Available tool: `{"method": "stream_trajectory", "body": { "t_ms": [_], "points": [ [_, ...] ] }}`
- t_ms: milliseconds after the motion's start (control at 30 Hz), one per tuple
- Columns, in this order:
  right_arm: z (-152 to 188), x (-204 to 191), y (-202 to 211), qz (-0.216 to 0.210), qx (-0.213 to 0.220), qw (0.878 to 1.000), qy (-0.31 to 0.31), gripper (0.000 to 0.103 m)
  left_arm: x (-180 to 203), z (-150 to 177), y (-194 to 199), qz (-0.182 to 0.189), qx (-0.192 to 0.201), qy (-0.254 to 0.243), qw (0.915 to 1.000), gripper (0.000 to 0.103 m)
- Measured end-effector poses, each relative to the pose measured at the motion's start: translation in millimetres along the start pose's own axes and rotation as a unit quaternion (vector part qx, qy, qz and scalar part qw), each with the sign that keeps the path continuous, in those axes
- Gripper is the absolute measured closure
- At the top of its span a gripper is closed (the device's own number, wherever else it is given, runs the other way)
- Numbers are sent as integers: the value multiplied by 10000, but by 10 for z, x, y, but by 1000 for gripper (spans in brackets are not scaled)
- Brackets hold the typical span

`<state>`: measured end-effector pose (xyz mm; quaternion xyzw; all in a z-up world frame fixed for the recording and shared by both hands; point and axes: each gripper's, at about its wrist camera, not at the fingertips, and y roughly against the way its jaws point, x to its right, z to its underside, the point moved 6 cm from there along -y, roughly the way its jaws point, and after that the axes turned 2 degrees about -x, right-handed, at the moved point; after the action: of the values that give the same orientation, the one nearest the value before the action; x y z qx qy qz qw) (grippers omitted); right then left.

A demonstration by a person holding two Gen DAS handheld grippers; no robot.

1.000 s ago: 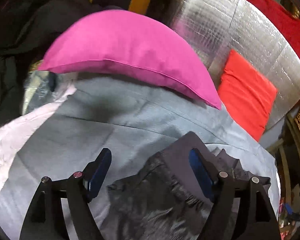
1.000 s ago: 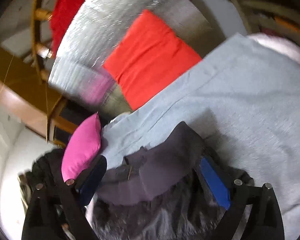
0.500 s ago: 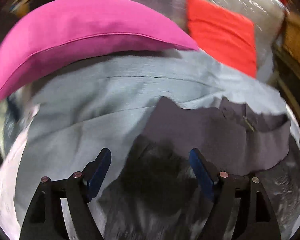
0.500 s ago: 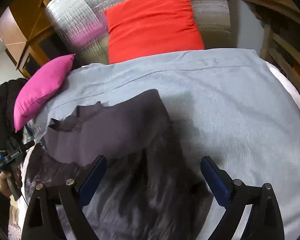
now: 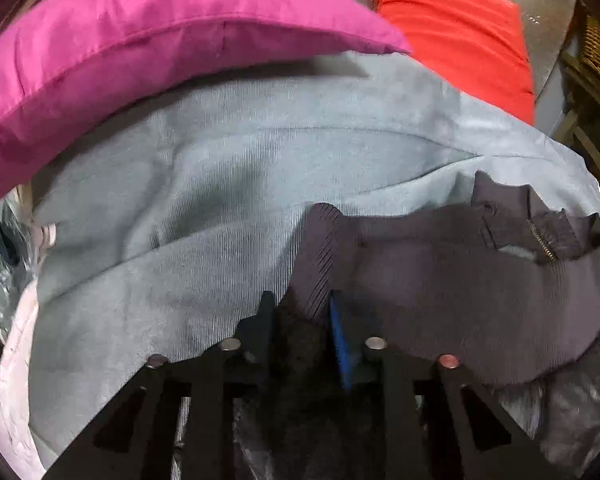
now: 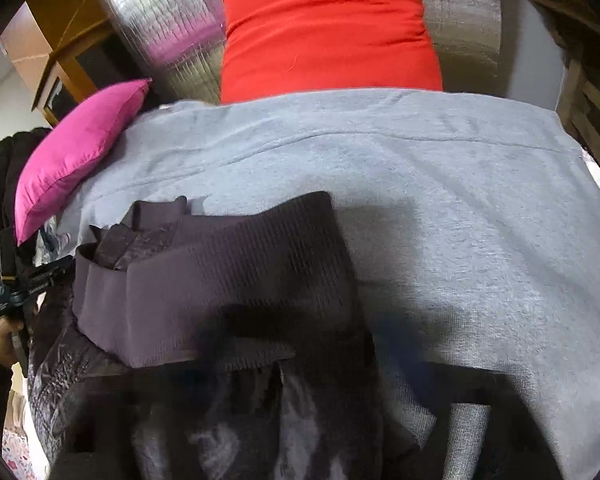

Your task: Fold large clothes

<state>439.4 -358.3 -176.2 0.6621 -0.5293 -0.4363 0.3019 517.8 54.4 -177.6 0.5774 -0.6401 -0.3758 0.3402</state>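
Note:
A dark purple jacket (image 5: 460,280) with a ribbed hem band and a zip lies on a grey-blue blanket (image 5: 200,200). My left gripper (image 5: 302,312) is shut on the left corner of the ribbed hem. In the right wrist view the same jacket (image 6: 228,280) lies spread toward the left on the blanket (image 6: 460,220). My right gripper (image 6: 300,360) is blurred low in the frame at the right end of the hem band; its jaws look closed in around the fabric. The other gripper (image 6: 24,280) shows at the far left.
A magenta pillow (image 5: 140,40) lies at the back left, and shows in the right wrist view (image 6: 76,152). A red cushion (image 5: 460,32), (image 6: 324,24) leans on a silver foil mat (image 6: 160,12). Pink bedding (image 5: 16,360) lies under the blanket at the left.
Both grippers have moved down onto the jacket's ribbed hem and closed from wide open. The left one now pinches the hem's left corner; the right one sits at the right end.

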Motion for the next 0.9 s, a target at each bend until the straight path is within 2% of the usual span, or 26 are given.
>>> {"method": "stream_trajectory", "body": {
  "t_ms": [67,167,200,267,333,367,467,633,767,833,867,900],
  "points": [
    [-15,-75,131,66,127,9998,127,84,-38,-8,125,-72,258,34,9996,84],
    [-111,-85,544,84,722,9973,80,86,-221,-23,321,-71,699,425,9966,85],
    [-151,26,600,81,845,9963,-137,87,-292,-9,256,-86,568,566,9967,85],
    [-130,255,425,212,689,9957,-577,87,-354,83,-19,-141,151,786,9967,85],
    [-3,286,123,415,383,9966,-595,87,-326,134,-167,-312,0,712,9970,85],
    [55,301,-3,483,310,9963,-639,87,-331,132,-195,-349,9,740,9966,84],
    [110,421,-109,285,400,9931,-1065,87,-399,125,-253,-251,-47,902,9956,83],
    [118,429,-132,365,397,9930,-1047,88,-394,94,-320,-383,-14,847,9957,81],
    [152,342,-160,564,337,9932,-961,86,-367,52,-249,-671,80,715,9951,71],
    [112,315,-134,638,240,9935,-912,80,-357,20,-60,-790,360,636,9942,51],
    [101,309,-77,736,238,9928,-910,69,-362,0,124,-904,634,630,9919,49],
    [90,310,18,909,303,9909,-940,42,-372,-10,267,-1014,820,630,9895,49]
  ]
}}
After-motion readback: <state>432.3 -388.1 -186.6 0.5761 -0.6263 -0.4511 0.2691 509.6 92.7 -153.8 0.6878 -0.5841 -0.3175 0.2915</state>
